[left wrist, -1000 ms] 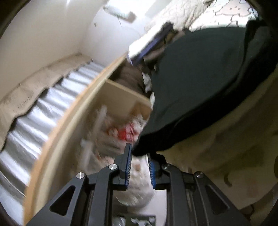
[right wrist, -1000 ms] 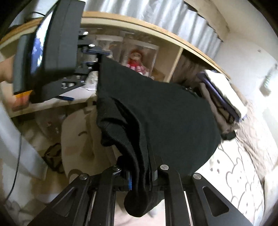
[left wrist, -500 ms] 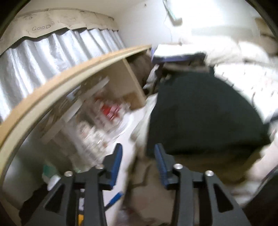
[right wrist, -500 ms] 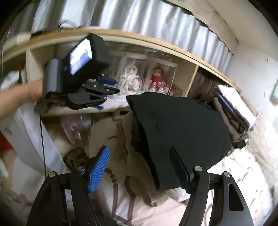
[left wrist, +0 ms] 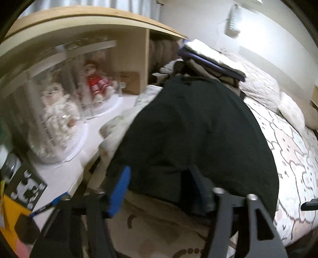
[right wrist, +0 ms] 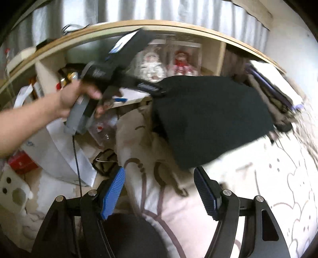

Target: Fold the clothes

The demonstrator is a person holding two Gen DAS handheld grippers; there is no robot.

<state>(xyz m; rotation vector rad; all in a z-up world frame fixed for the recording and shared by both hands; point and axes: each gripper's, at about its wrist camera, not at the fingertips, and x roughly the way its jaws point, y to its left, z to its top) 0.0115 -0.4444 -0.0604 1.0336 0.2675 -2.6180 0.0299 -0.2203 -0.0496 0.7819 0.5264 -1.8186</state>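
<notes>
Where the patterned bed (right wrist: 278, 188) meets the wooden shelf (left wrist: 79, 15), a folded dark garment (left wrist: 198, 129) lies flat; left gripper (left wrist: 159, 190) fingers wide at its near edge, right gripper (right wrist: 159, 190) fingers wide, empty.

Lettering shows in places, but none of it can be read.

The clear round display dome (left wrist: 57, 127) over a white doll on the shelf carries a vertical line of dark letters, too blurred to make out. A black-and-white square marker card (left wrist: 26, 185) beside it bears a block pattern, not words. In the right wrist view, the black handheld gripper body (right wrist: 119, 73) has a small pale label, also illegible.
</notes>
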